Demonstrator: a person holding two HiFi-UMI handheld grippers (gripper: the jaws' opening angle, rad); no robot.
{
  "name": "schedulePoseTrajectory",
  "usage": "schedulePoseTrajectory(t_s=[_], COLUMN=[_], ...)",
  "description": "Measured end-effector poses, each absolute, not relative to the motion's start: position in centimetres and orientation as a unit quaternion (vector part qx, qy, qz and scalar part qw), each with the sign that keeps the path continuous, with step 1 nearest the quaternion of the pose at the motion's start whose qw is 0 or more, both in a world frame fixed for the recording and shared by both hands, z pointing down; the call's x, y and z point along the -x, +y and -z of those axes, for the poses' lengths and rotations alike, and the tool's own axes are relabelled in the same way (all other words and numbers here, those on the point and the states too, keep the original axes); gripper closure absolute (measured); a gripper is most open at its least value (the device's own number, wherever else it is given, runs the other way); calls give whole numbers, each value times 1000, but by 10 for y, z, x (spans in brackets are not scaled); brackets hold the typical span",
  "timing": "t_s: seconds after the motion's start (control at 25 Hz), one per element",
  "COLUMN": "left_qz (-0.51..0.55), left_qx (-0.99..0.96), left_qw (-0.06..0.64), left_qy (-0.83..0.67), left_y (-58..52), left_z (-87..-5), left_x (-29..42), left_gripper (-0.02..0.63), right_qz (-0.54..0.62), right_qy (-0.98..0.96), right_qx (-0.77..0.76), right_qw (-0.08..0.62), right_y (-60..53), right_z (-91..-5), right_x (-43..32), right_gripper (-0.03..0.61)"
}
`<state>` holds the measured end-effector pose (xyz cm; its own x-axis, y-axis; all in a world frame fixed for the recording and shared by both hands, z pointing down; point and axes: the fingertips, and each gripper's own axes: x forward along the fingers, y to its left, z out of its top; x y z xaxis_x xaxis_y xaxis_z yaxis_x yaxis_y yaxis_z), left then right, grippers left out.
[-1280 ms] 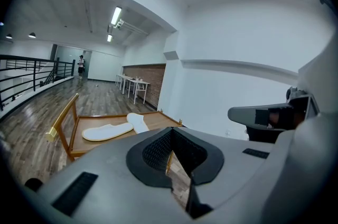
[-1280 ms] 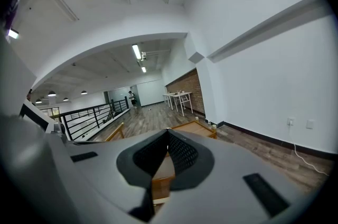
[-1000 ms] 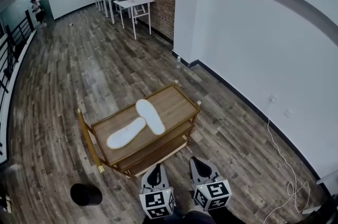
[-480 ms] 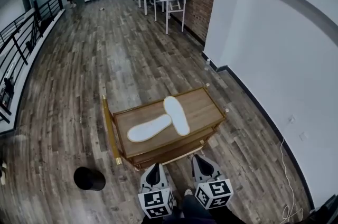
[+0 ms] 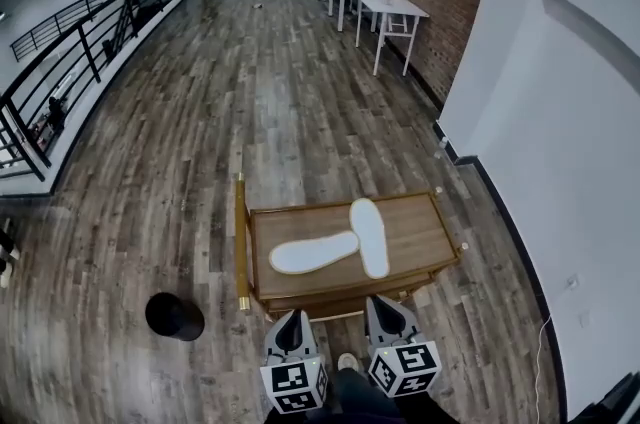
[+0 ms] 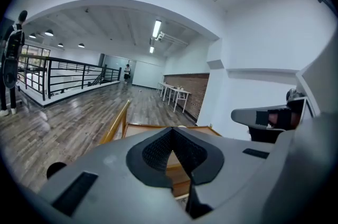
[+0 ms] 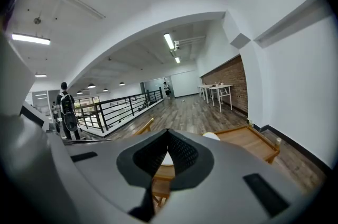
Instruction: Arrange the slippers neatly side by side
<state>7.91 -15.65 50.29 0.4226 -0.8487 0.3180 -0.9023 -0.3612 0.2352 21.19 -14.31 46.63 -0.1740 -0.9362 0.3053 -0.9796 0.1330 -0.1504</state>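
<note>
– So, head view first: where are the slippers?
– Both on the wooden trolley worktop [image 5: 420, 232]. The crosswise slipper [image 5: 313, 253] lies at a slant. The lengthwise slipper [image 5: 370, 237] runs front to back. The tip of the crosswise one touches the other's side, so they make a V and aren't parallel.
– Claws?
– Left claw [image 5: 291, 322] & right claw [image 5: 386, 310] are low in frame, near the worktop's front edge and apart from both slippers. There's a black round obj. [image 5: 174, 316] on the floor, on the left claw's side of the trolley.
– Left gripper view?
– Pads are tip to tip w/ nothing betw. them. The trolley's gold handle rail [image 6: 117, 123] is ahead. The slippers are hidden behind the claw.
– Right gripper view?
– Same: the tips meet and it's empty. A bit of white slipper [image 7: 211, 136] shows over the claw on the worktop, but I can't tell which one.
</note>
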Motion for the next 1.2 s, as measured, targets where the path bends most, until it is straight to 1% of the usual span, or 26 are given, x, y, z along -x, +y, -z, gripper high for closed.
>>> schedulePoseTrajectory(t_s=[0.68,0.96,1.2], left_qz=[-67,-75,-75], left_qx=[-777,-768,-769], left_qw=[183,186,187], left_qy=[-598,-608,-607], left_y=[-208,-215,-235], left_z=[-498,-498,-497], left_x=[-121,-117,-101], left_gripper=[612,612,612], right_qz=[-170,-186,-177], right_qy=[-796,-801,-801], right_qx=[-575,-563,-565], right_qw=[81,79,88], right_y=[-217,-223,-243], right_z=[-476,-487,-481], right_x=[-254,-254,-240], right_gripper=[580,580,580])
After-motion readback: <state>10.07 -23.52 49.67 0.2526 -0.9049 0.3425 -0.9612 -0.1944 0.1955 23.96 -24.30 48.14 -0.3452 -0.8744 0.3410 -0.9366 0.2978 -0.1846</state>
